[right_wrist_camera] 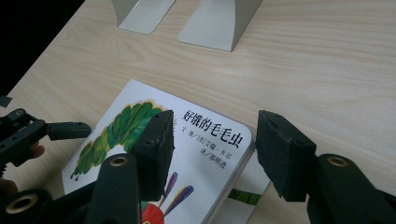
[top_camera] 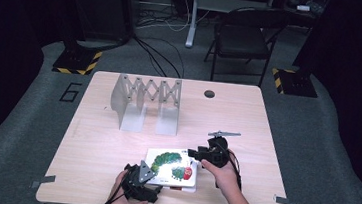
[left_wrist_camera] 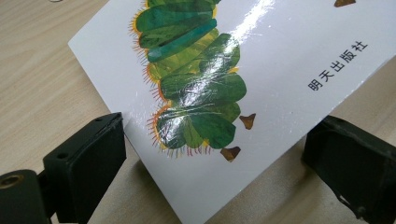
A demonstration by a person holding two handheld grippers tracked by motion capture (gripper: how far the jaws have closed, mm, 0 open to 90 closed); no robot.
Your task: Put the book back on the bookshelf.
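Observation:
A white picture book [top_camera: 170, 167] with a green caterpillar on its cover lies near the table's front edge. My left gripper [top_camera: 156, 190] is at the book's near left corner. In the left gripper view its jaws stand wide apart, and that corner of the book [left_wrist_camera: 261, 70] reaches in between them, slightly off the wood. The left gripper [left_wrist_camera: 219, 128] is open. My right gripper [top_camera: 193, 154] is at the far right corner. It is open [right_wrist_camera: 215, 126]: one jaw is over the cover [right_wrist_camera: 196, 154] and the other is past the edge. A second white layer [right_wrist_camera: 243, 196] shows beneath.
A grey metal expanding book rack [top_camera: 146, 103] stands at the back left of the wooden table [top_camera: 247, 123]; its feet [right_wrist_camera: 219, 23] lie beyond the book. A cable hole [top_camera: 209, 93] is at the back. A folding chair [top_camera: 245, 35] stands behind the table.

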